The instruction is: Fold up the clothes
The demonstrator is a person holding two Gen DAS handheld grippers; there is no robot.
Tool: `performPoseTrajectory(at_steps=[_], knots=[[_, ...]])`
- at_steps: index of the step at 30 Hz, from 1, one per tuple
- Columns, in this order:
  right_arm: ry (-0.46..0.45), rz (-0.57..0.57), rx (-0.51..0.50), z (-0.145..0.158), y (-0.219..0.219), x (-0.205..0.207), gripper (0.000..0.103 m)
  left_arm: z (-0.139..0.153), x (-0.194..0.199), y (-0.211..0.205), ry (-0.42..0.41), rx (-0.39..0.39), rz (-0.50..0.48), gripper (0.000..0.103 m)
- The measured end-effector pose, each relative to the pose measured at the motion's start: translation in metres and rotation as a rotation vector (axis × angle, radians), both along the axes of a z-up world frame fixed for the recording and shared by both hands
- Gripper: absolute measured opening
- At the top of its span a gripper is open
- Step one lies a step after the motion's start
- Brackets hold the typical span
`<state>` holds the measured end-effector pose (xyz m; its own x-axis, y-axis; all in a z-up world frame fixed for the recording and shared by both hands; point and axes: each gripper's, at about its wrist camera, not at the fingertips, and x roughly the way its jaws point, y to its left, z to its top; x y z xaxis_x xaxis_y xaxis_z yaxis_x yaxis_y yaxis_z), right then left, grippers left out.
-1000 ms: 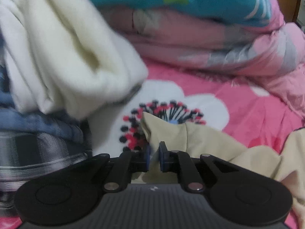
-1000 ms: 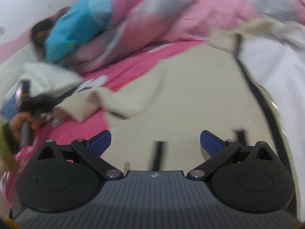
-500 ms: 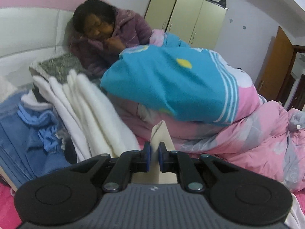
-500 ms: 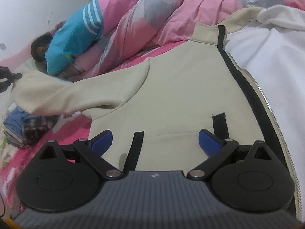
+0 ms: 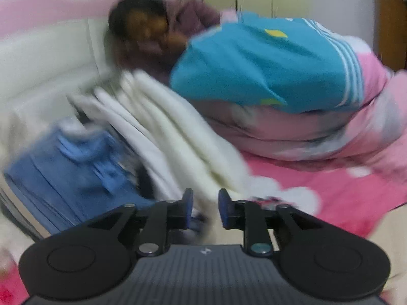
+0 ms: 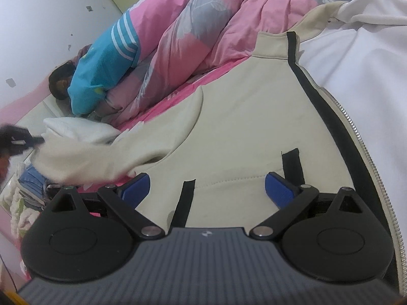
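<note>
Right wrist: jacket [image 6: 244, 137] collar far, hem near

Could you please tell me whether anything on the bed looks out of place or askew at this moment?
Yes: the beige jacket lies flat, but its sleeve trails off sideways, hanging blurred above the pink sheet near the left gripper, whose jaws are opening with nothing between them. The folded pile beside it leans.
</note>
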<state>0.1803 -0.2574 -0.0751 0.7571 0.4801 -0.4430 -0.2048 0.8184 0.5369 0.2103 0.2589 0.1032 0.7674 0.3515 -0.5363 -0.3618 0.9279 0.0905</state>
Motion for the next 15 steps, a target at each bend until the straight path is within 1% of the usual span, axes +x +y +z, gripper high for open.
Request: performPoseTrajectory(at_steps=[1,2,3,6,9,10,12,13,15], knots=[[0.001,0.0,-0.003,0.0,0.0,0.0,0.098,-0.006,-0.007,0.001,-0.019,0.059,-0.022,0.037],[0.001,0.001,-0.007,0.0,0.001,0.0,0.098,-0.01,-0.013,0.001,-0.029,0.088,-0.041,0.046],[0.002,0.001,-0.01,0.0,0.001,0.0,0.098,-0.015,-0.02,0.001,-0.033,0.117,-0.063,0.051],[0.009,0.01,-0.035,0.003,0.004,0.001,0.098,-0.032,-0.039,0.001,0.004,0.208,-0.133,0.056],[0.0,0.056,-0.125,0.018,0.015,0.002,0.098,-0.054,-0.054,-0.002,0.061,0.323,-0.226,0.058],[-0.029,0.106,-0.153,0.029,0.026,0.001,0.097,-0.061,-0.059,-0.003,0.073,0.367,-0.264,0.058],[-0.088,0.208,-0.21,0.051,0.047,-0.001,0.097,-0.074,-0.069,-0.006,0.096,0.456,-0.339,0.063],[-0.14,0.278,-0.264,0.063,0.066,-0.003,0.097,-0.084,-0.075,-0.01,0.103,0.523,-0.396,0.064],[-0.225,0.409,-0.368,0.079,0.105,-0.006,0.096,-0.104,-0.086,-0.018,0.116,0.65,-0.509,0.072]])
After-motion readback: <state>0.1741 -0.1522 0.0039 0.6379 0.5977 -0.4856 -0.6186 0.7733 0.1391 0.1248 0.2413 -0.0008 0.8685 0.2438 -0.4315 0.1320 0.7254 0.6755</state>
